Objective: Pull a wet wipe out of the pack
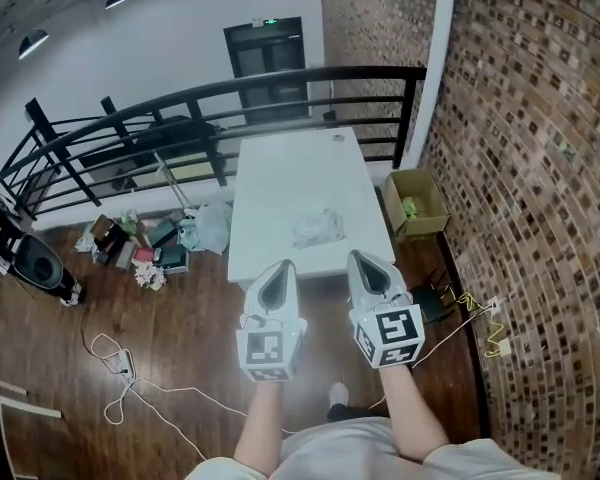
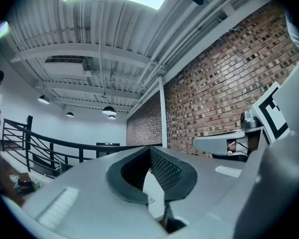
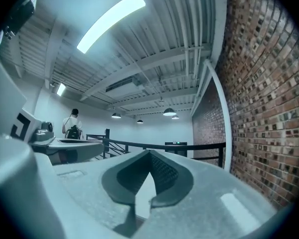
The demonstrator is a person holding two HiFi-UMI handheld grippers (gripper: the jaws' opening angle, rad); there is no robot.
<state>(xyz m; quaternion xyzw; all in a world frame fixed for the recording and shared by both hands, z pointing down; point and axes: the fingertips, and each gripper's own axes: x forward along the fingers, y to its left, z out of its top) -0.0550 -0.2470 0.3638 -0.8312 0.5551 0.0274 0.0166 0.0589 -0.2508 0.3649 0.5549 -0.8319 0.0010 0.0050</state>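
Observation:
The wet wipe pack (image 1: 316,227), a crinkly clear-and-white packet, lies on the white table (image 1: 280,168) near its front edge. Both grippers are held level in front of the table, short of that edge and apart from the pack. My left gripper (image 1: 283,266) is shut with nothing in it, and its fingertips meet in the left gripper view (image 2: 150,149). My right gripper (image 1: 359,258) is also shut and empty, as its own view (image 3: 149,153) shows. The pack appears in neither gripper view.
A black railing (image 1: 180,108) runs behind the table. An open cardboard box (image 1: 417,203) sits by the brick wall (image 1: 540,168) at the right. Bags and clutter (image 1: 145,243) and white cables (image 1: 120,368) lie on the wooden floor at the left. A person (image 3: 74,123) stands far off.

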